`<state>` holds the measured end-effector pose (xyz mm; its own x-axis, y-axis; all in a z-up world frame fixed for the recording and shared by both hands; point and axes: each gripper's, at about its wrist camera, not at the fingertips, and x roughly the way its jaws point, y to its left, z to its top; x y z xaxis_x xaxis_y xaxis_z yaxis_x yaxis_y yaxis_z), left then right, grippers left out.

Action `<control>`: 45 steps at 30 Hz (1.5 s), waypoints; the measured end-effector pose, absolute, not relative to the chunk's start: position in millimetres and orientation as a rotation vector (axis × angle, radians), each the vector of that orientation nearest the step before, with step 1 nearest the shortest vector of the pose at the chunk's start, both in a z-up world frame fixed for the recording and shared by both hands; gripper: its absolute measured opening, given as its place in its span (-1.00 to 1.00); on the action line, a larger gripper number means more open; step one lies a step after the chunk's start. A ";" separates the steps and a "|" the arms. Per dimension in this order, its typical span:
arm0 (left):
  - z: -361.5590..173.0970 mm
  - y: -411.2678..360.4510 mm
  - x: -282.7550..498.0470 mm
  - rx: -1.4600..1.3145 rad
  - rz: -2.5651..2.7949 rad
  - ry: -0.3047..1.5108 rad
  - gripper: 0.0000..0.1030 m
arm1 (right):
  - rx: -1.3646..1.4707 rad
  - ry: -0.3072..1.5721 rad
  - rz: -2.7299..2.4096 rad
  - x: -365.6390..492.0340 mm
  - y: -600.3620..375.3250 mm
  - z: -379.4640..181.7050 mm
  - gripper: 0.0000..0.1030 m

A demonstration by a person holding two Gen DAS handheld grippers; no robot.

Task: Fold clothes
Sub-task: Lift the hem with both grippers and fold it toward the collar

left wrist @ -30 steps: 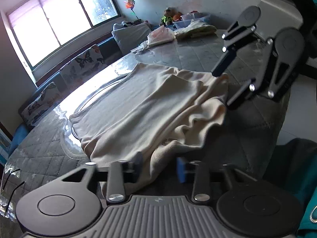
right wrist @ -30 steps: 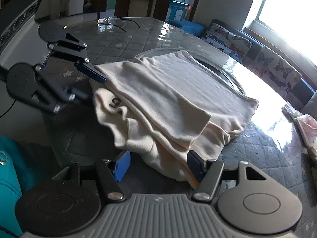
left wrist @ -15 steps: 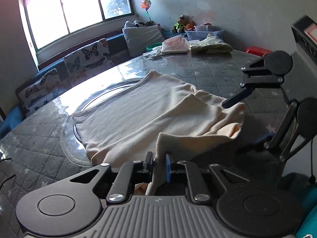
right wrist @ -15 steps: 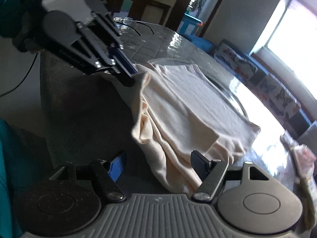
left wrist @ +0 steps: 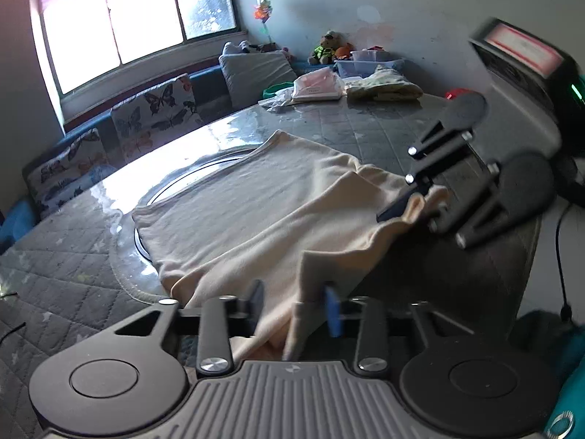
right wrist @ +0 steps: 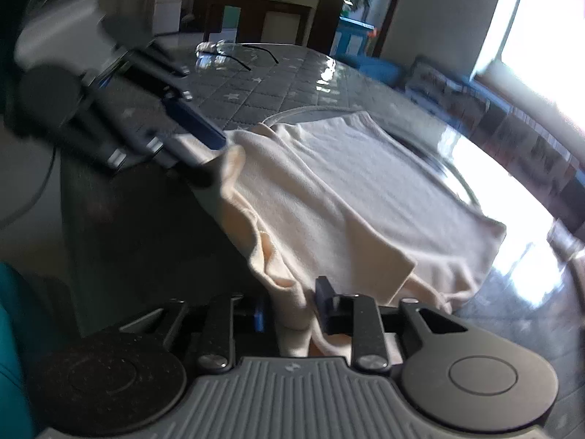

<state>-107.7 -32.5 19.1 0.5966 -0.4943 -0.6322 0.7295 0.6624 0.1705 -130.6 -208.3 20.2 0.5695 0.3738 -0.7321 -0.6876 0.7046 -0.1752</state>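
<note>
A cream garment lies partly folded on the grey quilted table; it also shows in the right wrist view. My left gripper is closed on the garment's near edge, cloth bunched between its fingers. My right gripper is closed on the other near corner. Each gripper shows in the other's view, the right one and the left one, both pinching cloth lifted off the table.
Folded clothes and a pink item lie at the table's far end. Butterfly cushions line the window bench. Eyeglasses lie on the far table in the right wrist view. A lazy-susan ring sits under the garment.
Both grippers closed on the garment's near edge, the left first and the right after, and lifted it. The cloth between them is now pulled taut off the table.
</note>
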 end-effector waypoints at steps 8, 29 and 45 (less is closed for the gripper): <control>7.7 -31.4 -121.5 0.531 -0.734 0.540 0.27 | -0.295 0.803 0.657 -110.4 -223.6 29.6 -0.68; 2.6 -25.8 -108.9 0.570 -0.717 0.533 -0.74 | -0.269 0.758 0.641 -115.6 -226.5 42.0 -0.87; 42.1 0.4 -181.2 0.542 -0.824 0.565 -0.76 | -0.349 0.752 0.799 -192.6 -222.5 80.4 -0.87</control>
